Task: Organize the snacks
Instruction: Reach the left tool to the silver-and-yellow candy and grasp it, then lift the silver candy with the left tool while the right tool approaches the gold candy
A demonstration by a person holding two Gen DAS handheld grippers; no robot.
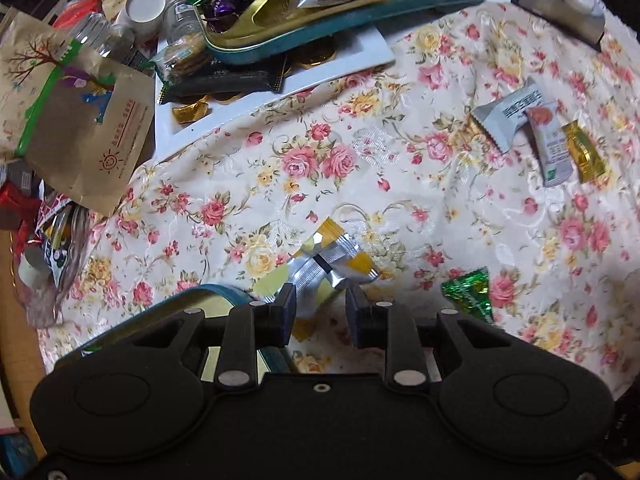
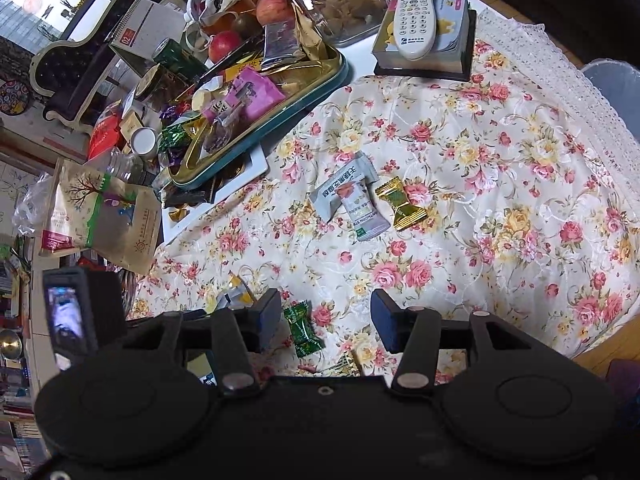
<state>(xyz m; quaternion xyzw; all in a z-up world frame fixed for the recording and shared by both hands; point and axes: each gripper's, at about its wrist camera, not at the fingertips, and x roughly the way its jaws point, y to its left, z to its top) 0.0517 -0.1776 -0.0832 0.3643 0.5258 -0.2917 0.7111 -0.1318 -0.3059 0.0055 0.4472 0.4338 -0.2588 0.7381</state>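
My left gripper (image 1: pixel 322 314) points down at the floral tablecloth (image 1: pixel 400 208), jaws open. A silver and yellow snack wrapper (image 1: pixel 334 258) lies on the cloth just ahead of the fingertips, and its near end reaches between them without the pads pressing it. To its right lies a green foil candy (image 1: pixel 470 290). My right gripper (image 2: pixel 326 318) hangs open over that green candy (image 2: pixel 304 328), which rests on the cloth between the fingers, untouched. Farther out lie a grey packet (image 2: pixel 340 188), a white and pink packet (image 2: pixel 366 216) and a gold candy (image 2: pixel 400 202). A teal and gold tin tray (image 2: pixel 280 120) holds several snacks.
A second teal tin (image 1: pixel 192 300) sits under my left gripper's left finger. A brown paper pouch (image 1: pixel 80 128), jars and a white board (image 1: pixel 360 52) crowd the back left. A remote control (image 2: pixel 412 16) rests on a box at the back. The cloth's lace edge (image 2: pixel 560 80) runs along the right.
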